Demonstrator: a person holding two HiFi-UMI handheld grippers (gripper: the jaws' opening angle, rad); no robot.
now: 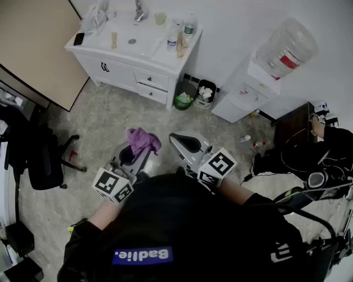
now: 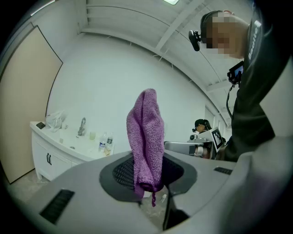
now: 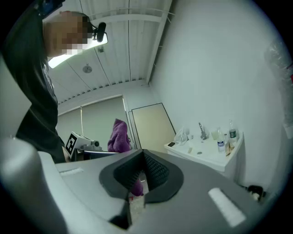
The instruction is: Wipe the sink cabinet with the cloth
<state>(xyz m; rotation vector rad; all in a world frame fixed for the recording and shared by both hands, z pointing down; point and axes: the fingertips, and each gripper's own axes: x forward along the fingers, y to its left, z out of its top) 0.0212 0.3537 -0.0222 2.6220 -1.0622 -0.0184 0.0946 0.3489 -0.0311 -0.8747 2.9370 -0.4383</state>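
Note:
The white sink cabinet (image 1: 138, 71) stands against the far wall across the floor, small in the left gripper view (image 2: 50, 155) and the right gripper view (image 3: 206, 153). A purple cloth (image 1: 143, 139) sticks up from my left gripper (image 1: 132, 153), whose jaws are shut on its lower end (image 2: 146, 137). My right gripper (image 1: 177, 139) is held beside it, to the right and apart from the cloth. Its jaws stand shut with only a thin slit (image 3: 137, 180) and grip nothing. From the right gripper the cloth (image 3: 120, 137) shows at the left. Both grippers are well short of the cabinet.
On the cabinet top lie bottles (image 1: 172, 39), a cup (image 1: 160, 18), a phone (image 1: 79, 39) and a plastic bag (image 1: 96, 16). Two bins (image 1: 185, 96) sit beside its right end. A water dispenser (image 1: 265, 77) stands further right, a black chair (image 1: 38, 160) at the left.

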